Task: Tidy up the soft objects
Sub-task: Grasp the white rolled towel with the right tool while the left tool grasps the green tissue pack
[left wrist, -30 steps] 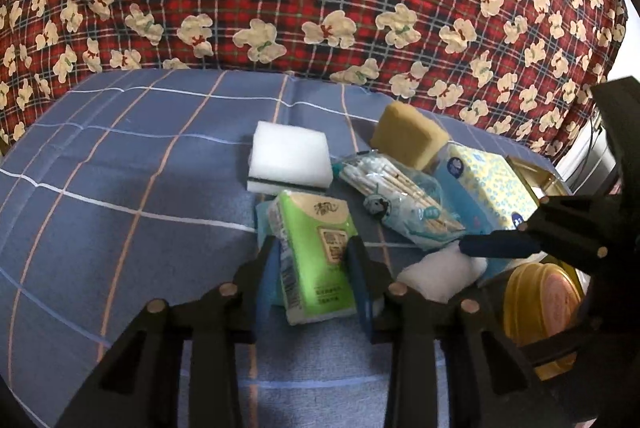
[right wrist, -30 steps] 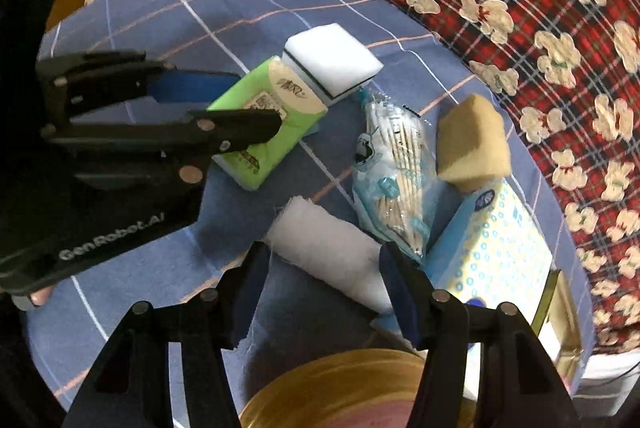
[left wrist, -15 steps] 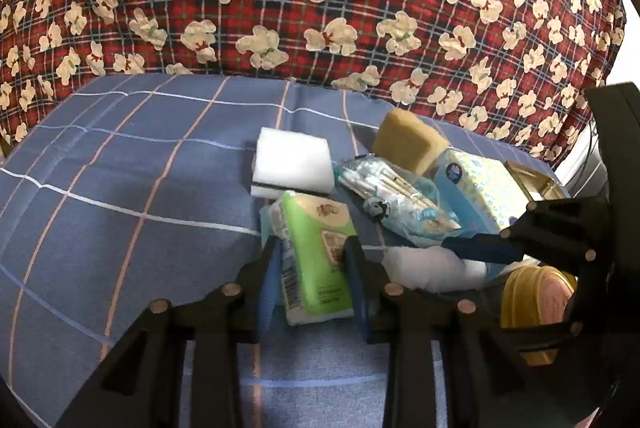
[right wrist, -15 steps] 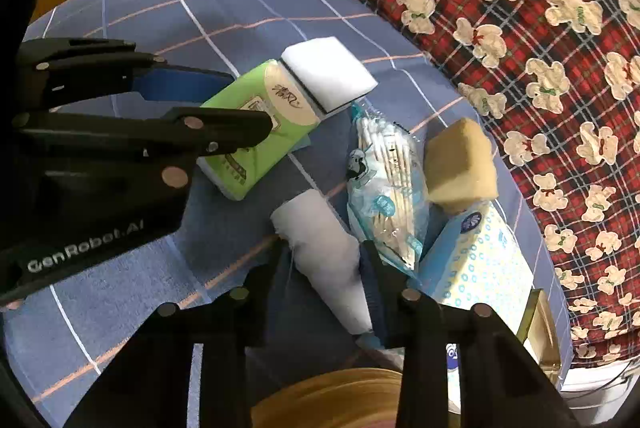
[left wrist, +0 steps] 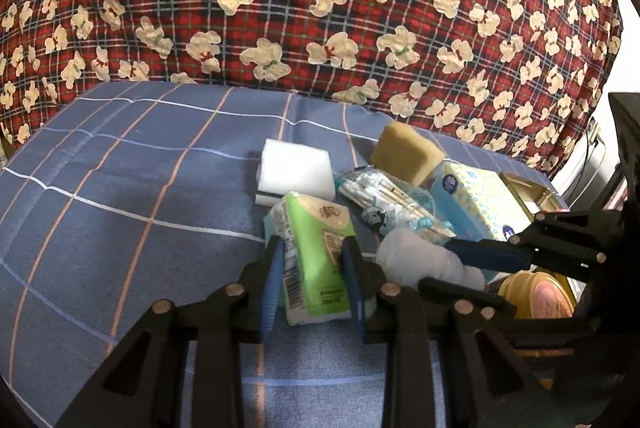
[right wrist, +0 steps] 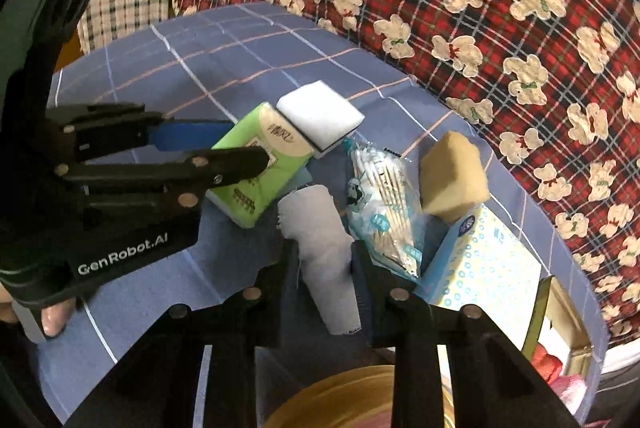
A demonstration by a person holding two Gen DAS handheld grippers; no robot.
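Observation:
My left gripper (left wrist: 314,260) is shut on a green tissue pack (left wrist: 316,252), which also shows in the right wrist view (right wrist: 260,164). My right gripper (right wrist: 324,264) is shut on a white cloth roll (right wrist: 320,248), seen in the left wrist view (left wrist: 420,260) too. Next to them on the blue checked sheet lie a white sponge (left wrist: 296,176), a bag of cotton swabs (left wrist: 388,196), a tan sponge (left wrist: 406,152) and a light blue tissue box (left wrist: 480,204).
A red plaid quilt with bear print (left wrist: 320,0) rises behind the sheet. A round gold tin (left wrist: 536,296) sits at the right under the right gripper, and an open gold box (right wrist: 560,324) lies past the tissue box.
My right gripper has closed from open onto the white cloth roll. My left gripper has tightened on the green tissue pack, and both views have pulled back a little.

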